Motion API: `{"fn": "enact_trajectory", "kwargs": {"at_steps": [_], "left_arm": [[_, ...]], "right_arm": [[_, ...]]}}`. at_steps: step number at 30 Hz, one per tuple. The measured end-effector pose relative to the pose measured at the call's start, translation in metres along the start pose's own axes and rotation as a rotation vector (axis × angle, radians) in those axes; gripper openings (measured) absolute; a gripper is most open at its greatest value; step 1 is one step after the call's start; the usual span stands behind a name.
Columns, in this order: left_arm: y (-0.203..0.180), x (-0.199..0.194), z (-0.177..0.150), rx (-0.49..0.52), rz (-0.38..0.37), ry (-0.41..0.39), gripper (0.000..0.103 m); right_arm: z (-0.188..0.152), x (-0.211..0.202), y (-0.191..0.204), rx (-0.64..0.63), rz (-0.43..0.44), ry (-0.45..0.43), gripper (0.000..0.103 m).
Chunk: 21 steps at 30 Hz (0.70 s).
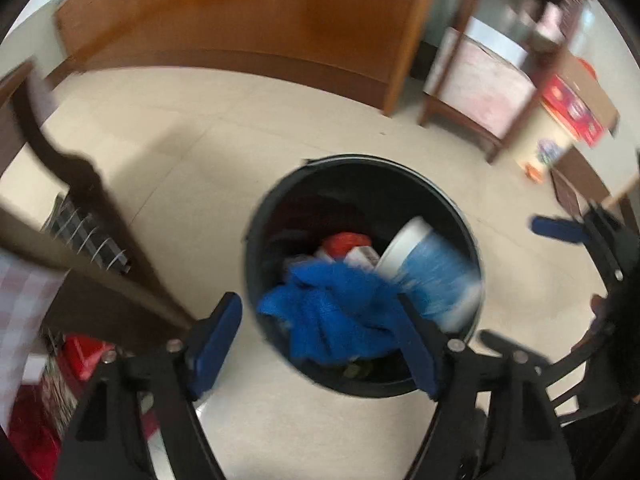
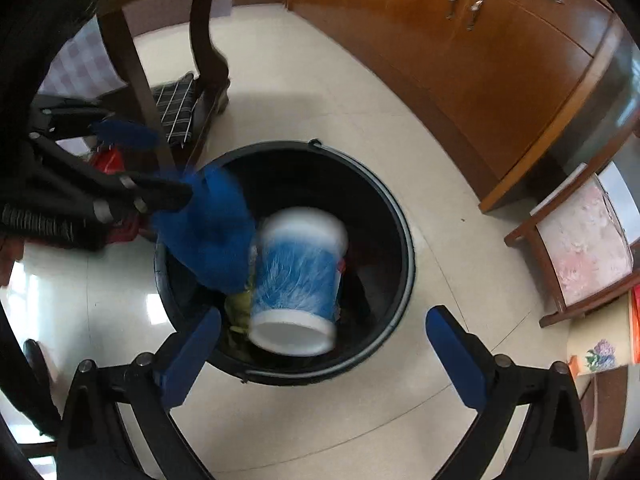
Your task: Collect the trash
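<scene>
A black round trash bin [image 1: 472,232] [image 2: 400,216] stands on the cream tile floor. A blue and white cup [image 1: 424,268] [image 2: 298,276] is blurred over the bin's mouth, free of both grippers. A crumpled blue cloth [image 1: 332,308] [image 2: 212,232] is at the bin's opening, beside the left gripper's right finger. Red and white trash [image 1: 346,246] lies deeper in the bin. My left gripper [image 1: 320,340] is open above the bin's near rim; it also shows in the right wrist view [image 2: 160,164]. My right gripper [image 2: 324,344] is open and empty above the bin; its finger [image 1: 556,230] shows at the left view's right edge.
A dark wooden chair [image 2: 168,52] with a checked cushion [image 2: 176,108] stands left of the bin. A brown wooden cabinet [image 2: 480,52] runs along the back. A pink-seated chair [image 2: 580,240] is at the right. A red box [image 1: 572,108] and red items [image 1: 80,356] sit on the floor.
</scene>
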<state>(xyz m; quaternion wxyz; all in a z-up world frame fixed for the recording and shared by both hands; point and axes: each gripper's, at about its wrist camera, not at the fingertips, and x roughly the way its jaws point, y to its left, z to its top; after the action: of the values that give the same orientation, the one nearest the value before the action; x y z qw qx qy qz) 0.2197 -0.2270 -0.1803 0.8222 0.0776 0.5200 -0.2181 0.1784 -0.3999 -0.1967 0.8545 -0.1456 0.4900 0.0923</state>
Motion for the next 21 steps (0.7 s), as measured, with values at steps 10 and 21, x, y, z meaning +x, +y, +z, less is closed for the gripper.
{"fn": "enact_trajectory", "kwargs": {"at_steps": [10, 21], "left_arm": [[0.019, -0.097, -0.056, -0.074, 0.168, -0.21, 0.101], [0.039, -0.153, -0.063, -0.098, 0.196, -0.312, 0.102]], "right_arm": [[-0.009, -0.056, -0.006, 0.292, -0.095, -0.084, 0.103], [0.013, -0.102, 0.055, 0.308, -0.079, -0.189, 0.103]]}}
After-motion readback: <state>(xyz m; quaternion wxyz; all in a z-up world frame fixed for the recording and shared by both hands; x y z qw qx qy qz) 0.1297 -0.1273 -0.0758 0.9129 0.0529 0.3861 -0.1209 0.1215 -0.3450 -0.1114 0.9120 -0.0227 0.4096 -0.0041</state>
